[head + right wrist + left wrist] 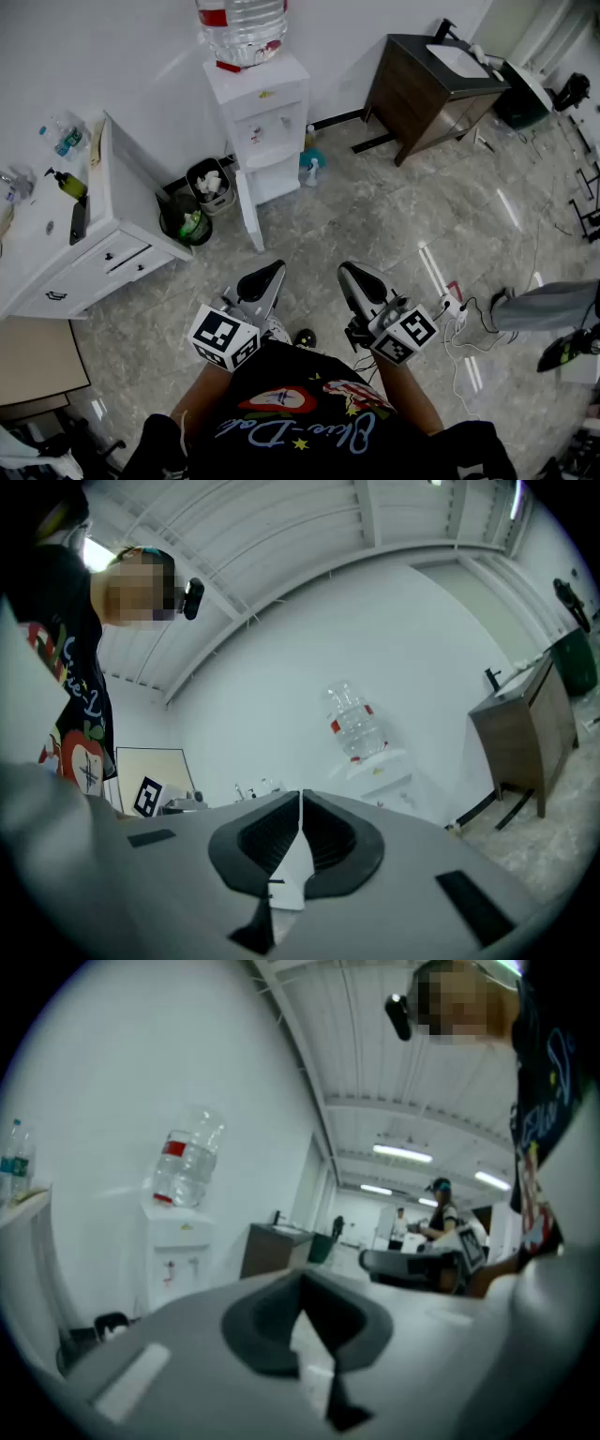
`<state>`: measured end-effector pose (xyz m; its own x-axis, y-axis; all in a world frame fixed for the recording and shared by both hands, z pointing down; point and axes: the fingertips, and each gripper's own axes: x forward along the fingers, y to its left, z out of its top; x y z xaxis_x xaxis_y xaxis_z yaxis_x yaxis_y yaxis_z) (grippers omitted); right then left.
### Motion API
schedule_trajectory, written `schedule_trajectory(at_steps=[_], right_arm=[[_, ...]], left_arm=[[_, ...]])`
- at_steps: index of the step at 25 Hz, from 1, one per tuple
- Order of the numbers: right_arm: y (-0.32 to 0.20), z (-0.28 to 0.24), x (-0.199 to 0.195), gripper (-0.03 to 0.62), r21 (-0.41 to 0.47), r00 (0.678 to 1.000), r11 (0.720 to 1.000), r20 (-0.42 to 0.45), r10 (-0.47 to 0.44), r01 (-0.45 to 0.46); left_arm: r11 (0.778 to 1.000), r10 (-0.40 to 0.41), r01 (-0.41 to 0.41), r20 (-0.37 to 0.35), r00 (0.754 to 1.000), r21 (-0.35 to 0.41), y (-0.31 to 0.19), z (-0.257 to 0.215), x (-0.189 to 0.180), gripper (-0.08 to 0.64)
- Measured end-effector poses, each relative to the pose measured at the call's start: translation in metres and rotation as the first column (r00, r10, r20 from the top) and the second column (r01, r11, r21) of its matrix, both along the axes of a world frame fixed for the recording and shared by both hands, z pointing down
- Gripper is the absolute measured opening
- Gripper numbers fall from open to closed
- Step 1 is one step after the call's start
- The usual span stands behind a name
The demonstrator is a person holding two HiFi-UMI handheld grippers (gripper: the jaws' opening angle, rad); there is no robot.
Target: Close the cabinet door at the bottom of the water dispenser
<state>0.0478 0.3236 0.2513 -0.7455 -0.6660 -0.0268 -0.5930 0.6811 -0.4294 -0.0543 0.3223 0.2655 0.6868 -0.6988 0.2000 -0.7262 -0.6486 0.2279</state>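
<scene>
**At the far wall, the dispenser's bottom door hung open**

Across the marble floor from us stood the white water dispenser (260, 111), backed against the wall with a clear bottle (242, 26) upended on top. Its lower cabinet door (249, 212) was swung out toward the room, edge-on to us.

Both tools were held low and well apart from it. The left gripper (275, 269) had its jaws pressed together with nothing between them, and the right gripper (346, 271) was clenched and empty in the same way.

Two black waste bins (192, 221) sat just left of the open door, between it and a white drawer unit (111, 251). A green pump bottle (68, 184) stood on that unit's top. Small spray bottles (311, 167) stood on the floor just right of the dispenser, and a dark brown washstand (424, 92) was farther right. A white cable (457, 323) lay near the right gripper.

The bottle's red label (214, 16) was too small to read. Cursive print on the black shirt (298, 427) began with what looked like "Blue".
</scene>
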Motion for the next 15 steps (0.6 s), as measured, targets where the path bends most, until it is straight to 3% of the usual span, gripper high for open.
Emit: schedule_trajectory(at_steps=[4,7,11,15], right_arm=[[-0.027,0.028,-0.005,0.017,-0.043,0.998,0.998,-0.023,-0.052,0.051],[-0.053,0.042,-0.009,0.017,-0.049,0.997,0.997,-0.039,-0.062,0.06],[-0.117,0.065,-0.014,0.017,-0.079,0.995,0.995,-0.062,-0.073,0.068],[-0.207,0.088,-0.04,0.017,-0.065,0.991,0.994,-0.087,-0.098,0.092]], left_arm=[[1.0,-0.001,0.001,0.037,0.999,-0.017,-0.035,0.032,-0.009,-0.003],[0.996,-0.08,0.082,0.057,0.995,-0.042,-0.08,0.068,-0.048,-0.003],[0.968,-0.201,0.217,0.132,0.971,-0.125,-0.158,0.135,-0.111,-0.003],[0.948,-0.193,0.242,0.228,0.954,-0.207,-0.23,0.209,-0.139,-0.003]])
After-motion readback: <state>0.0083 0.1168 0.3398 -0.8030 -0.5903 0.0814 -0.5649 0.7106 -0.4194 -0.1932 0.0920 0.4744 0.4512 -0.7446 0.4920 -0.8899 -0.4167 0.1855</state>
